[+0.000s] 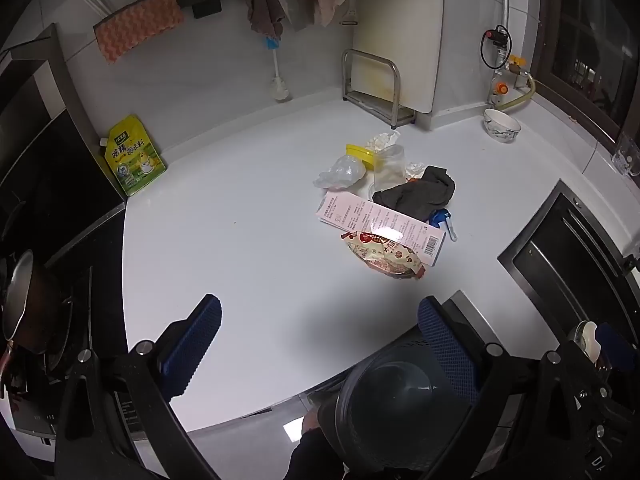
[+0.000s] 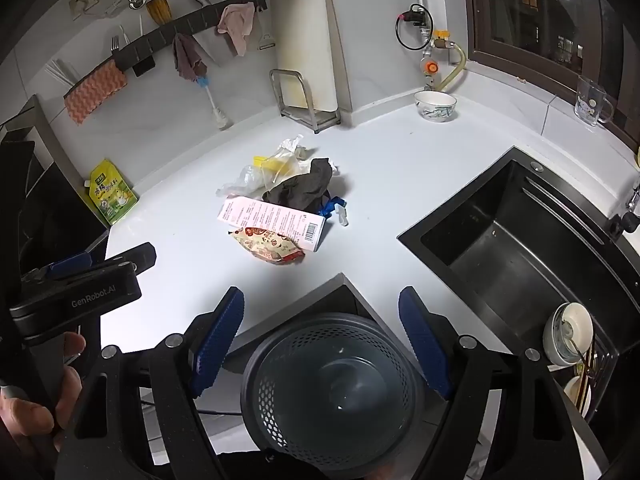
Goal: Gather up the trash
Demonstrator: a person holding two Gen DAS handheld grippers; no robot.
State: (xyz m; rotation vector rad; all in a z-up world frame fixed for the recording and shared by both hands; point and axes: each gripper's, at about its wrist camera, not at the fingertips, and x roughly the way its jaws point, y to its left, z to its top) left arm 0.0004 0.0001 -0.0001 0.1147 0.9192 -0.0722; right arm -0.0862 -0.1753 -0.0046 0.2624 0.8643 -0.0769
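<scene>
A trash pile lies mid-counter: a pink carton point(image 1: 380, 224) point(image 2: 272, 218), a red snack wrapper point(image 1: 384, 256) point(image 2: 272, 246), a dark rag point(image 1: 416, 196) point(image 2: 300, 188), clear plastic bags point(image 1: 342, 172) point(image 2: 244, 178), a yellow lid point(image 1: 362, 154) and crumpled tissue point(image 2: 292, 144). A dark perforated bin point(image 2: 332, 392) point(image 1: 392, 404) stands below the counter's front edge. My left gripper point(image 1: 316, 336) is open and empty over the near counter; it also shows in the right wrist view point(image 2: 120, 260). My right gripper point(image 2: 320, 328) is open and empty above the bin.
A black sink point(image 2: 520, 248) lies to the right with bowls point(image 2: 572, 332) in a rack. A stove with a pot point(image 1: 24, 304) is at left. A yellow seasoning pouch point(image 1: 134, 156), a bowl point(image 2: 435, 105), a glass mug point(image 2: 592, 100) and a metal rack point(image 1: 372, 88) stand along the back.
</scene>
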